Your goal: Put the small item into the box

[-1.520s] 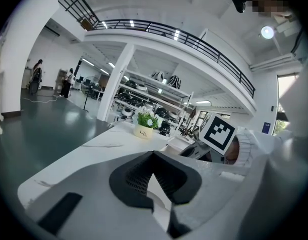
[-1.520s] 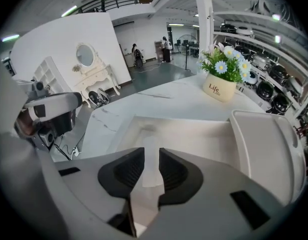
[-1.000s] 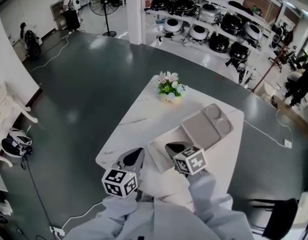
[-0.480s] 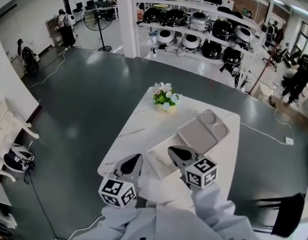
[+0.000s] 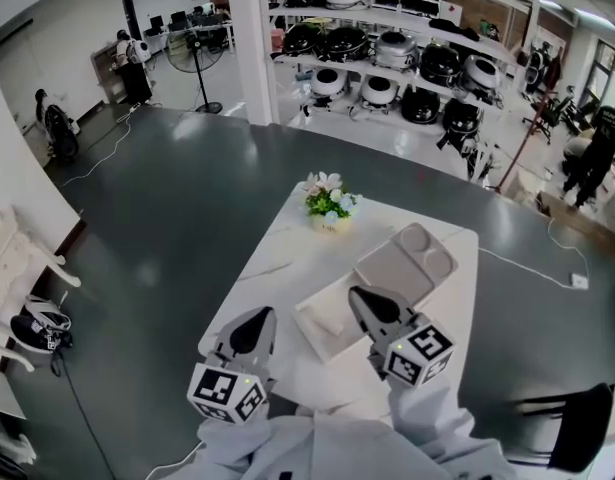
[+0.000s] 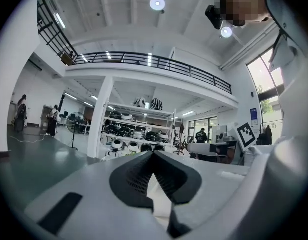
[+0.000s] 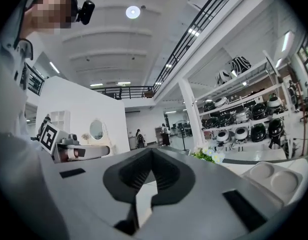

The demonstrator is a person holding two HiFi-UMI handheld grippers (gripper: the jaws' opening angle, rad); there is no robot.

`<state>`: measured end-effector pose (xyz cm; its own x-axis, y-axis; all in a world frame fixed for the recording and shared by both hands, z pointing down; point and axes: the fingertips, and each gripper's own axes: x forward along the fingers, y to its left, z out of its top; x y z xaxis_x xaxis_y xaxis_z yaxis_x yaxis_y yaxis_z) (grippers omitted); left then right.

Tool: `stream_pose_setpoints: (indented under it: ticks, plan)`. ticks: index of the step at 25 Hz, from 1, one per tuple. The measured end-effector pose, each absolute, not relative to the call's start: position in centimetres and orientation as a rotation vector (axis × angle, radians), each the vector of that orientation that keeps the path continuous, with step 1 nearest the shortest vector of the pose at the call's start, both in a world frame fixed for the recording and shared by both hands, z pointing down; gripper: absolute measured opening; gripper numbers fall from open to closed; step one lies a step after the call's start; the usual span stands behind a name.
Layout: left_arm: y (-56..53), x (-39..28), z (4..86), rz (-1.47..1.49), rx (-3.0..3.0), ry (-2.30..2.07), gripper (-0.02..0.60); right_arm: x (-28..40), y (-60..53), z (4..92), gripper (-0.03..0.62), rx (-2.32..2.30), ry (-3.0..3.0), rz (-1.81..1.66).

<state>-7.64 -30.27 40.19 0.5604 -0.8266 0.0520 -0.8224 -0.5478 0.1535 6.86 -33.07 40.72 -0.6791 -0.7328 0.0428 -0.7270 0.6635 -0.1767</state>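
A shallow white box (image 5: 327, 325) lies open on the white marble table (image 5: 277, 258), just ahead of both grippers. I cannot make out any small item in or near it. My left gripper (image 5: 255, 316) hovers at the table's near left edge, its jaws shut with nothing between them. My right gripper (image 5: 365, 296) is over the box's right end, also shut and empty. Seen in the left gripper view, the left gripper (image 6: 152, 155) points level, tips touching. The right gripper view has the right gripper (image 7: 151, 151) closed the same way.
A grey compartment tray (image 5: 405, 263) lies beyond the box, and a small pot of flowers (image 5: 328, 206) stands at the table's far end. Dark floor surrounds the table. Shelves of cookers (image 5: 407, 58) line the back, a black chair (image 5: 572, 433) is at right, and people stand far off.
Both grippers have risen above the table and sit lower in the head view. The right one has swung a little to the right. Both stayed shut.
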Motion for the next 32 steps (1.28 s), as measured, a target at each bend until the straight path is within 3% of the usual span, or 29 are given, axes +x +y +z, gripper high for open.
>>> stream_pose_setpoints:
  ticks: [32]
  plan:
    - [-29.9,-10.9,39.3,-0.053,2.63,-1.547,-0.002,10.9,-32.3,39.7,-0.009,-1.434,2.727,-0.13]
